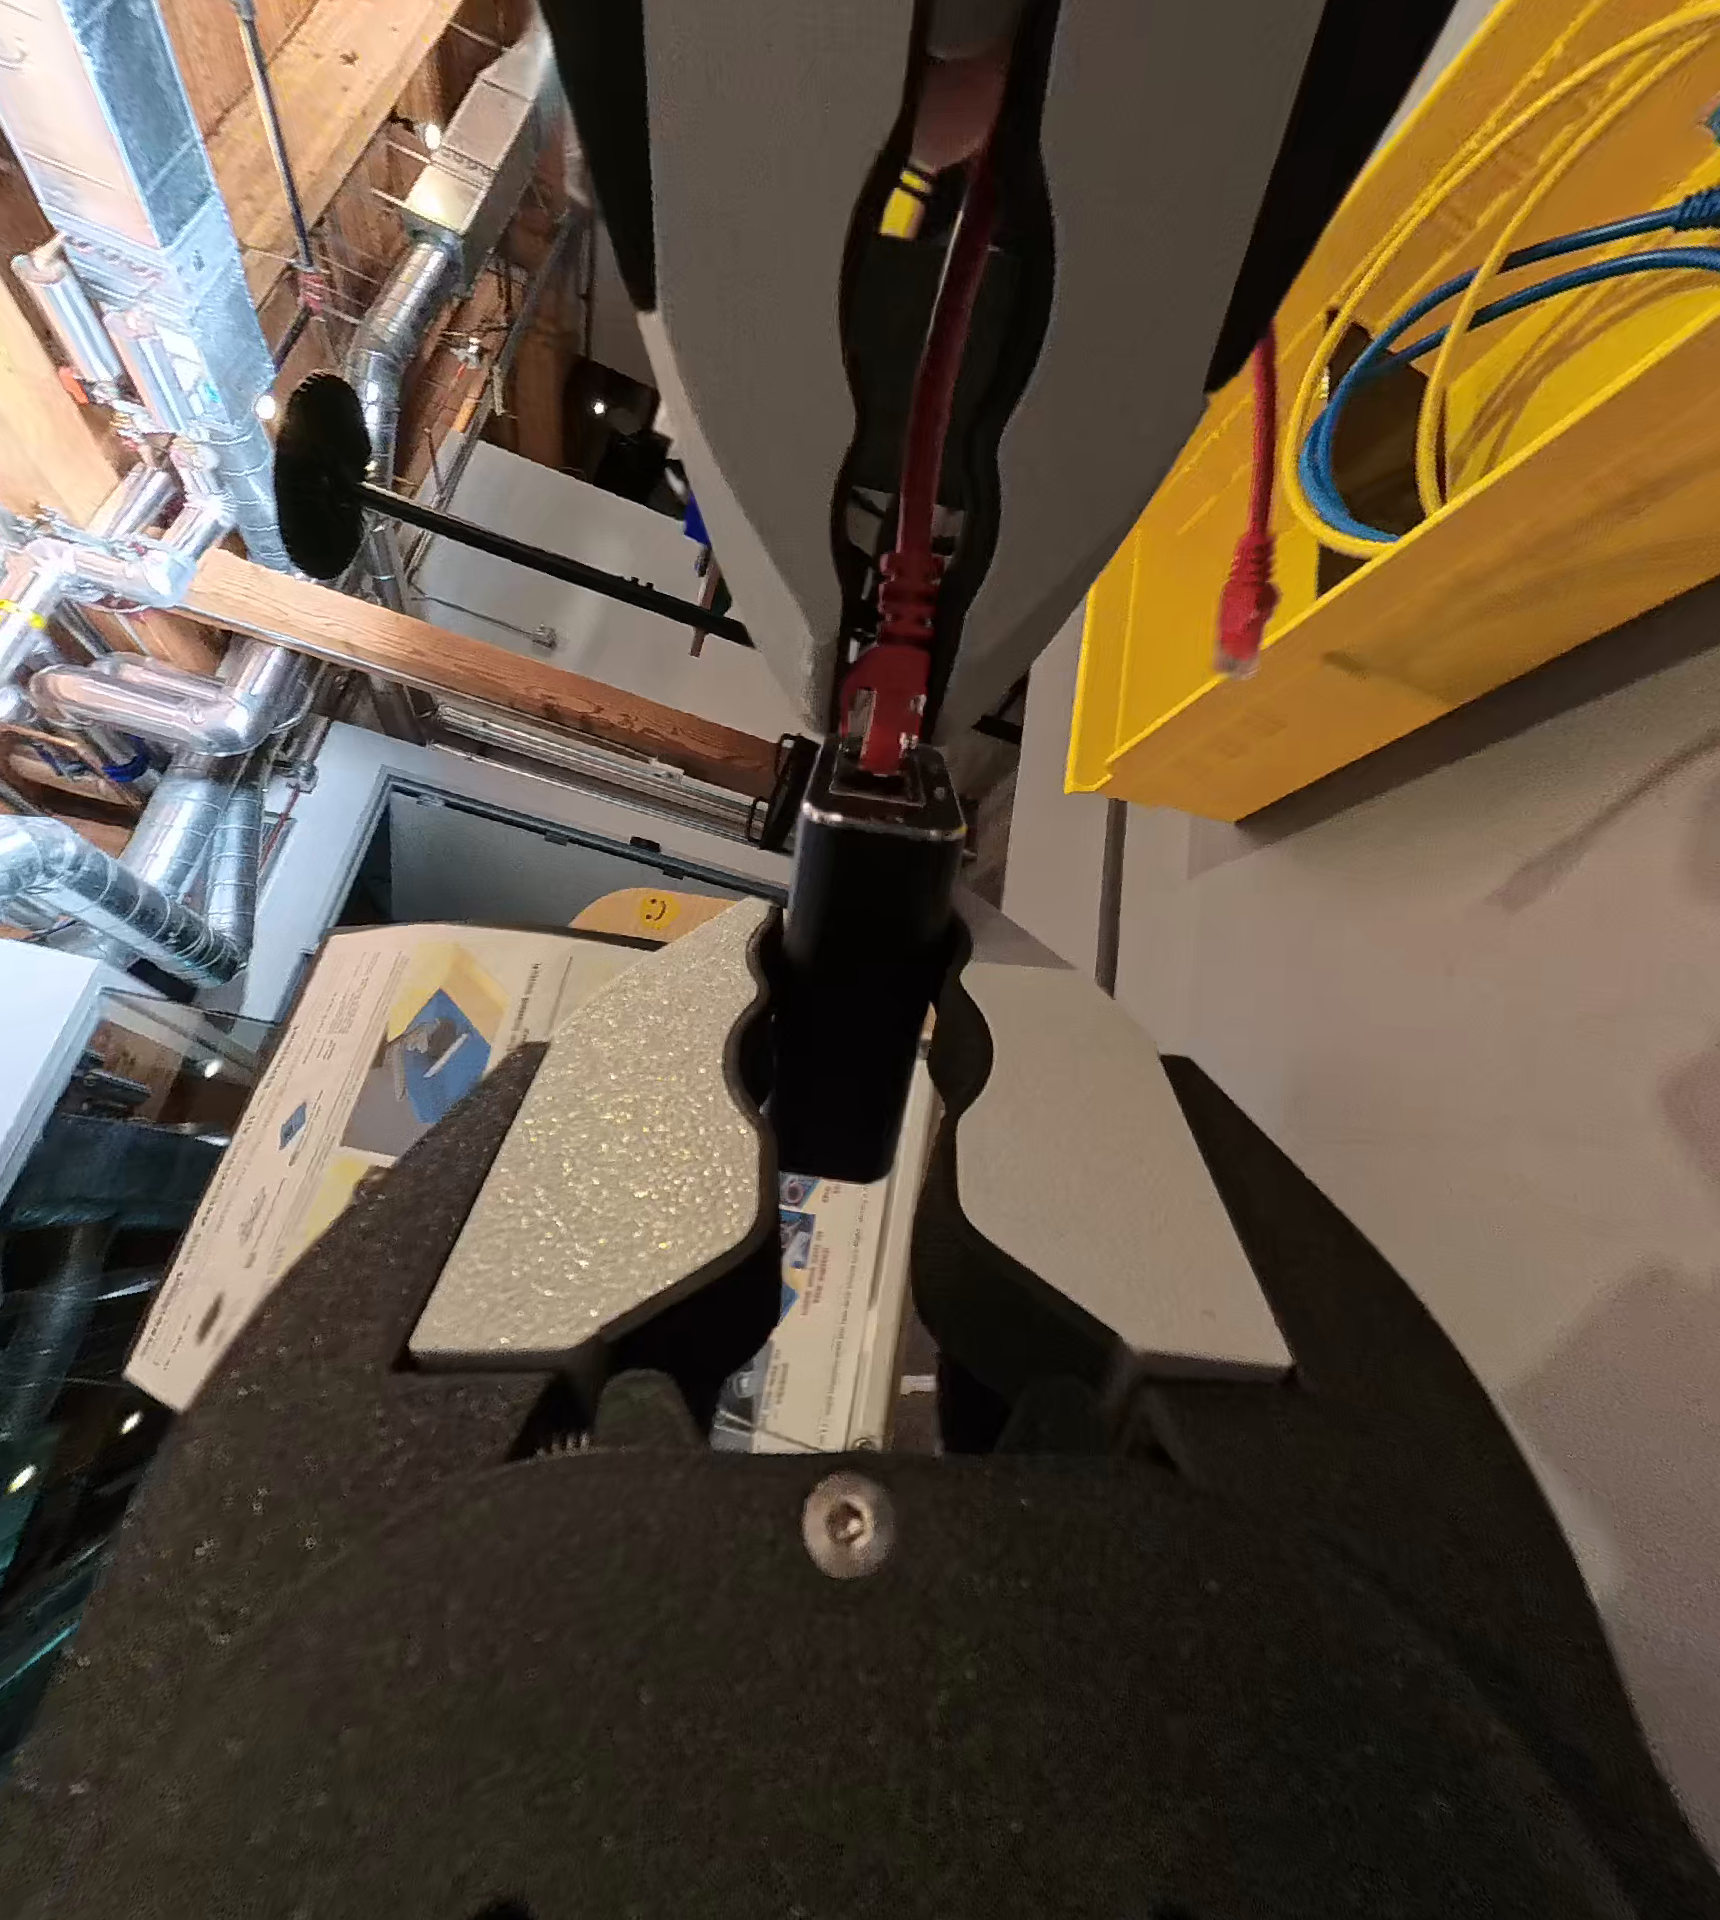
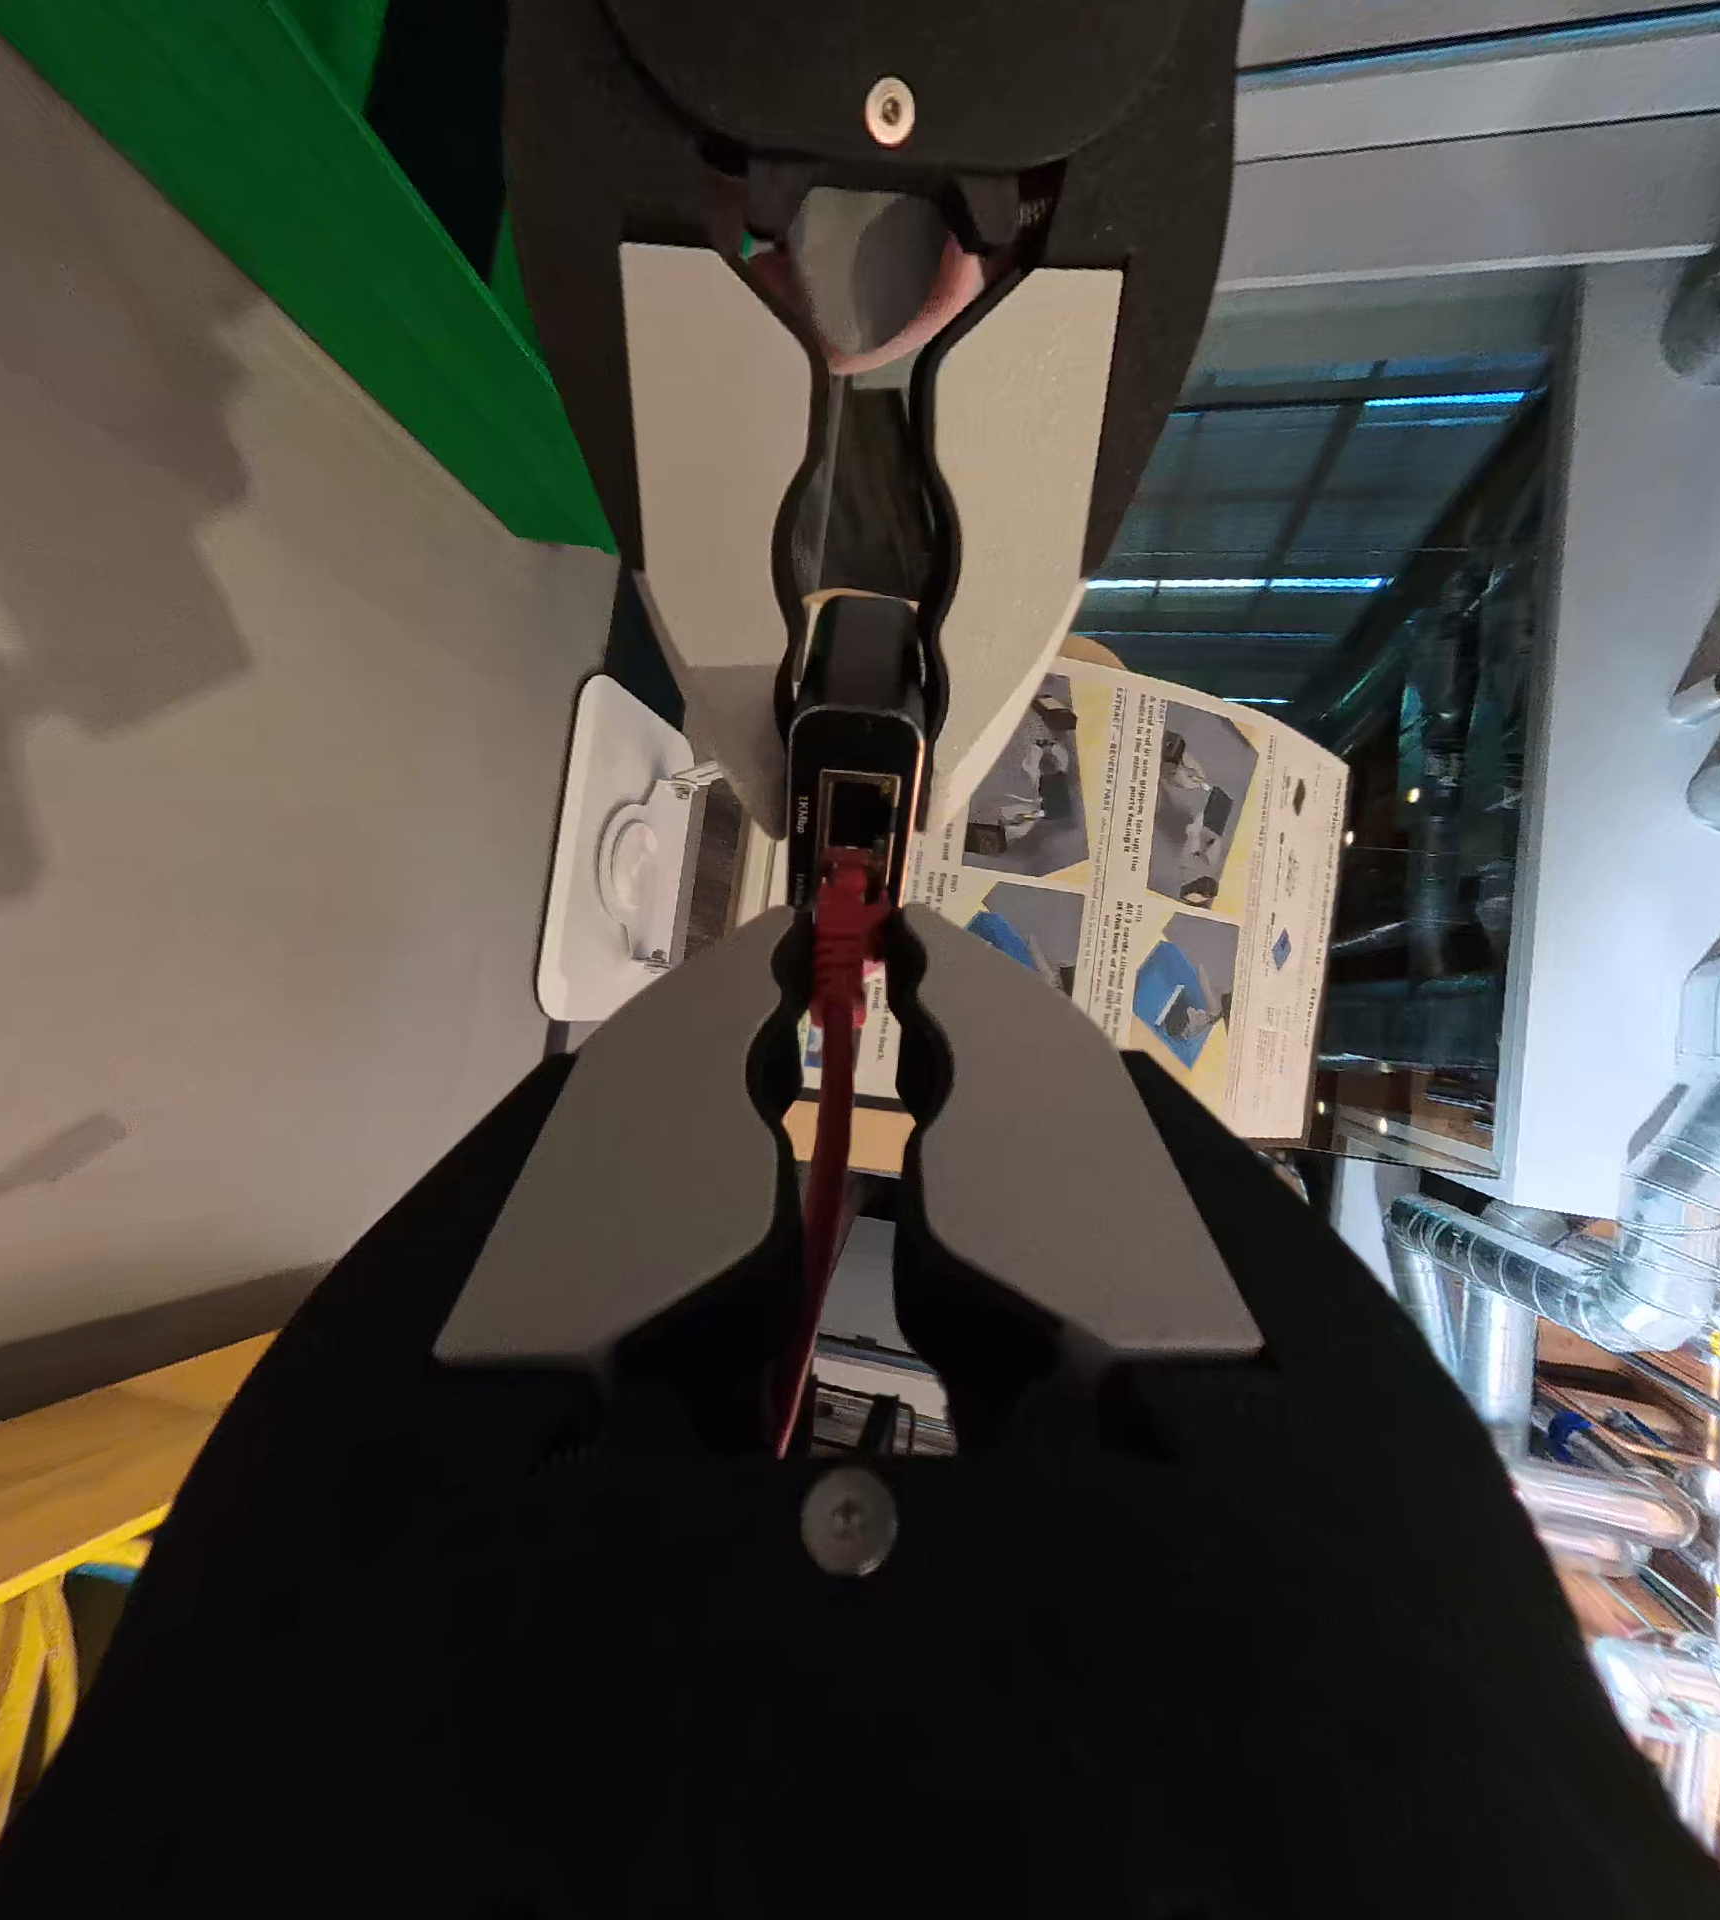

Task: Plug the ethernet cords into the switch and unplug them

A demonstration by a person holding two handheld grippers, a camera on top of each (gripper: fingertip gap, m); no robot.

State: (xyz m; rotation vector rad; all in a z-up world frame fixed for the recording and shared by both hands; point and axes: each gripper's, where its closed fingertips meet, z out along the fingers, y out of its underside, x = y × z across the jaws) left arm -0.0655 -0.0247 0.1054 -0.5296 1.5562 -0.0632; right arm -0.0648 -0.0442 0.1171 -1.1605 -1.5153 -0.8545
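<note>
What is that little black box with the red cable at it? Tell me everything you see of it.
The black box is small, oblong and glossy, with rounded metal-looking edges. The left hand-held gripper clamps its sides and holds it in the air. Its end face has a square port. The red plug, gripped by the right hand-held gripper, sits at the port's mouth.

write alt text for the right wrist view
The right gripper pinches a red ethernet plug at the port of a small black switch, which the left gripper clamps from the opposite side. A printed sheet stands behind.
</note>
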